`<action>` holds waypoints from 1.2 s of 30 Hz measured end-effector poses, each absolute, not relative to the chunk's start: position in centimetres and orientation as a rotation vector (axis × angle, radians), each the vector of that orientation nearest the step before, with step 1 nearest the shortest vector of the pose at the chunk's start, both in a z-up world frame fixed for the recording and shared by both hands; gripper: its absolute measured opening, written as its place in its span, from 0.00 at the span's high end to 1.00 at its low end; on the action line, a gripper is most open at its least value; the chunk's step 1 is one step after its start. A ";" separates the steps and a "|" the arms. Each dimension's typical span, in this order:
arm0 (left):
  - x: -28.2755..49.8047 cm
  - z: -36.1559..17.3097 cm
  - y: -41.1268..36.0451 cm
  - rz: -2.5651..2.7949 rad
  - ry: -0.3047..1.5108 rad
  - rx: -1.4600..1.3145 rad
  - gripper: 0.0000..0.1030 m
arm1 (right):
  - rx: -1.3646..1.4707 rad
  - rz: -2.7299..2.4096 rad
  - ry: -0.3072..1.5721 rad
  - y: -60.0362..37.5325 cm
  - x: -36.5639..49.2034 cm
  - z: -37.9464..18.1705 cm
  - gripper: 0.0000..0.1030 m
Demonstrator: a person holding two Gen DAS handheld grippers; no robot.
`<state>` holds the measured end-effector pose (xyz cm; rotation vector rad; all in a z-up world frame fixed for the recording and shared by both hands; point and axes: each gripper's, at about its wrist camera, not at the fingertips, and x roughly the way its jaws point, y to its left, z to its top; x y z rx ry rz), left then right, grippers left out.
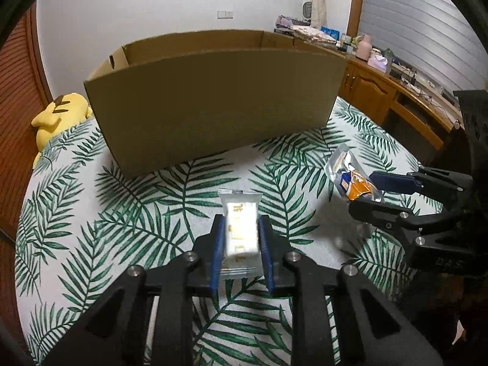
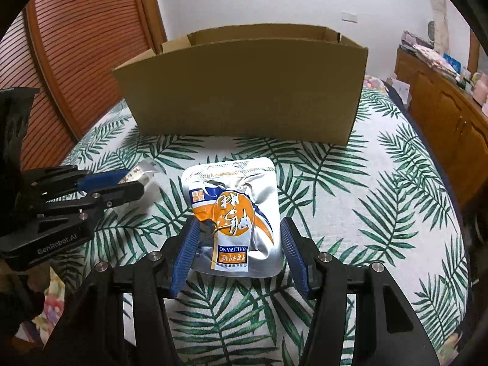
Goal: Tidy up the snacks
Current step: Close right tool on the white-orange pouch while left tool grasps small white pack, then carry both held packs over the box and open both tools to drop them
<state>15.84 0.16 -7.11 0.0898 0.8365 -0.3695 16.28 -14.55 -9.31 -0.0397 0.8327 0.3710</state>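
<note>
Two blue-padded fingers [image 1: 217, 245] of the left gripper [image 1: 241, 244] are drawn in narrow against the sides of a small clear-wrapped white snack bar [image 1: 241, 231], pinching it so that it stands lengthwise between them, its far end poking out past the tips. Those of the right gripper [image 2: 241, 244] stand wider, one on each side of a silver and orange foil pouch [image 2: 235, 216]; its left pad [image 2: 187, 250] presses the pouch's edge, while at the right pad I cannot tell whether it touches (the pouch's printed text reads upside down from this camera). Both packets are over a bedspread [image 1: 152, 201] printed with green palm leaves. Beyond them an open cardboard box [image 1: 213, 97] stands on the spread, its long wall facing the grippers. A yellow plush toy [image 1: 58, 113] lies left of the box, and a wooden cabinet [image 1: 375, 88] runs along the right.
</note>
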 end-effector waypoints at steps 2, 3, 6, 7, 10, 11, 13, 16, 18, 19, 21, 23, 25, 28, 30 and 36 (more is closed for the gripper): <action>15.6 -6.5 0.3 -0.370 0.824 0.089 0.80 | -0.036 0.369 0.824 -14.7 16.0 -8.9 0.46; 15.6 -6.3 0.4 -0.370 0.818 0.089 0.80 | -0.035 0.367 0.818 -14.8 15.9 -8.7 0.46; 15.4 -5.4 0.5 -0.372 0.800 0.088 0.80 | -0.032 0.364 0.802 -15.0 15.7 -8.0 0.46; 15.3 -5.2 0.5 -0.372 0.793 0.088 0.80 | -0.032 0.363 0.797 -15.1 15.6 -7.8 0.46; 15.1 -4.2 0.5 -0.376 0.770 0.085 0.80 | -0.031 0.363 0.777 -15.3 15.3 -7.0 0.46; 15.1 -3.9 0.4 -0.377 0.763 0.086 0.80 | -0.031 0.363 0.770 -15.4 15.2 -6.7 0.46; 14.9 -3.2 0.5 -0.381 0.749 0.085 0.80 | -0.033 0.362 0.758 -15.4 14.9 -6.2 0.46; 14.7 -2.5 0.6 -0.384 0.728 0.083 0.80 | -0.032 0.364 0.737 -15.6 14.6 -5.4 0.46; 14.6 -1.8 0.7 -0.384 0.712 0.081 0.80 | -0.032 0.367 0.720 -15.7 14.3 -4.7 0.46; 14.6 -1.5 0.7 -0.385 0.705 0.080 0.80 | -0.032 0.367 0.714 -15.7 14.2 -4.4 0.46; 14.7 -0.8 1.0 -0.384 0.690 0.077 0.80 | -0.034 0.371 0.698 -15.7 14.0 -3.6 0.46; 14.8 -0.1 1.1 -0.382 0.675 0.074 0.80 | -0.035 0.374 0.682 -15.7 14.0 -2.9 0.46; 15.1 0.4 1.3 -0.380 0.664 0.074 0.80 | -0.037 0.378 0.665 -15.7 14.0 -2.1 0.46; 15.6 1.2 1.6 -0.377 0.646 0.073 0.80 | -0.053 0.381 0.641 -15.5 14.3 -1.0 0.46; 16.1 1.8 1.8 -0.375 0.635 0.073 0.80 | -0.061 0.385 0.626 -15.4 14.6 -0.3 0.46; 18.0 3.6 2.4 -0.370 0.598 0.071 0.80 | -0.077 0.398 0.588 -14.9 16.3 1.7 0.46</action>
